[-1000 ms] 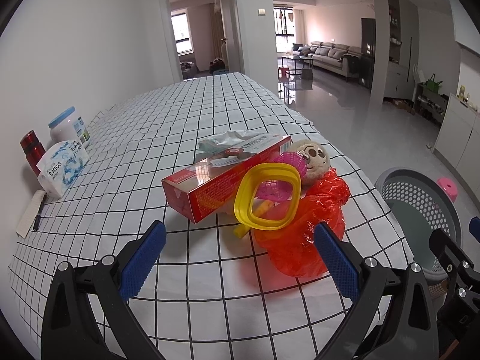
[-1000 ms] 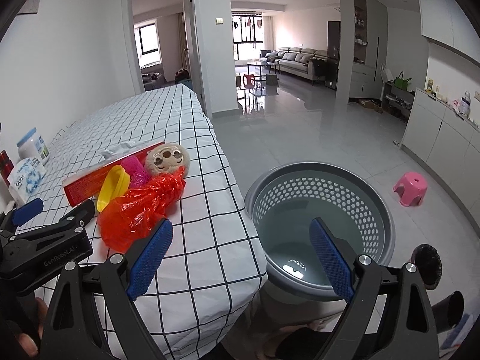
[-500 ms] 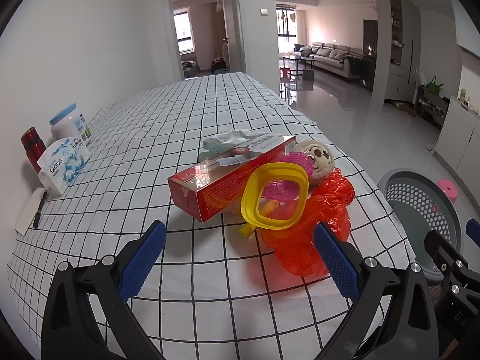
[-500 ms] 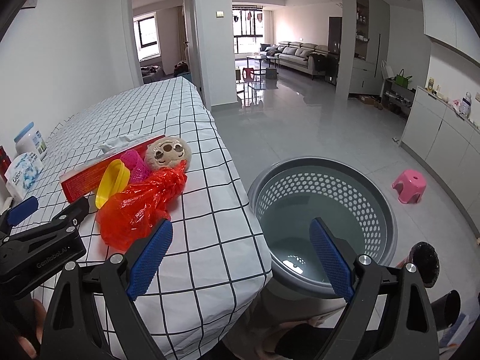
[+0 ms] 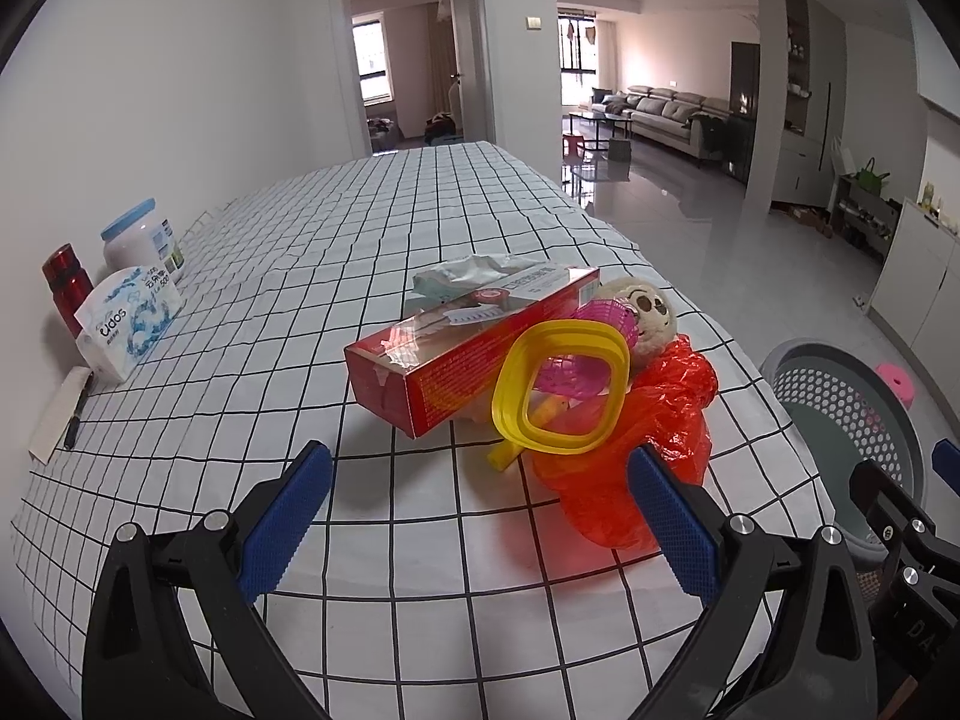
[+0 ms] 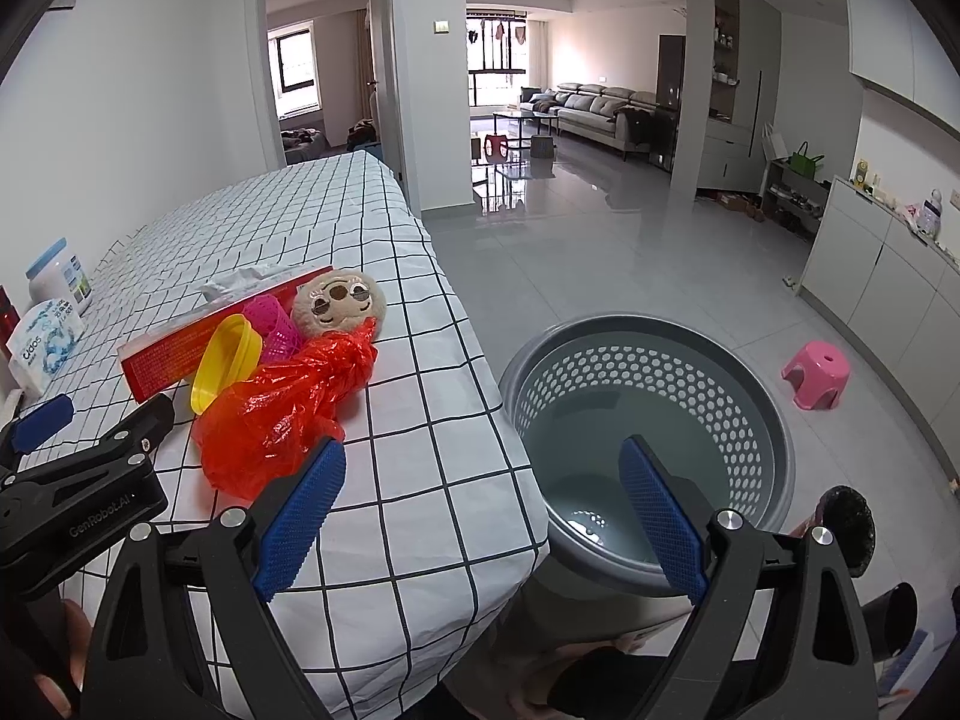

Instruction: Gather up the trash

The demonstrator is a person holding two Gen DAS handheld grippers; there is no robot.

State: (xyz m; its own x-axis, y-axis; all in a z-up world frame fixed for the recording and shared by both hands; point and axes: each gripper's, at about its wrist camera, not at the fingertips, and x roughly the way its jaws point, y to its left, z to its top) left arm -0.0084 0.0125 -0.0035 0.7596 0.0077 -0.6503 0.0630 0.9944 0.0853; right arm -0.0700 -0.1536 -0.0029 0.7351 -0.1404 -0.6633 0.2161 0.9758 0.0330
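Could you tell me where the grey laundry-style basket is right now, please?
The grey basket stands on the floor beside the table's near right corner, ahead of the right gripper, with the pink stool beyond it.

Each tool [image 5: 480, 516] [image 6: 480, 516] has black arms, silver screws and blue textured pads [image 5: 287, 519].

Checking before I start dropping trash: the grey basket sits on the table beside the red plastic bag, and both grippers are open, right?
Not quite. The grey basket stands on the floor beside the table, as the right wrist view shows. The red plastic bag is on the table, and both grippers are open.
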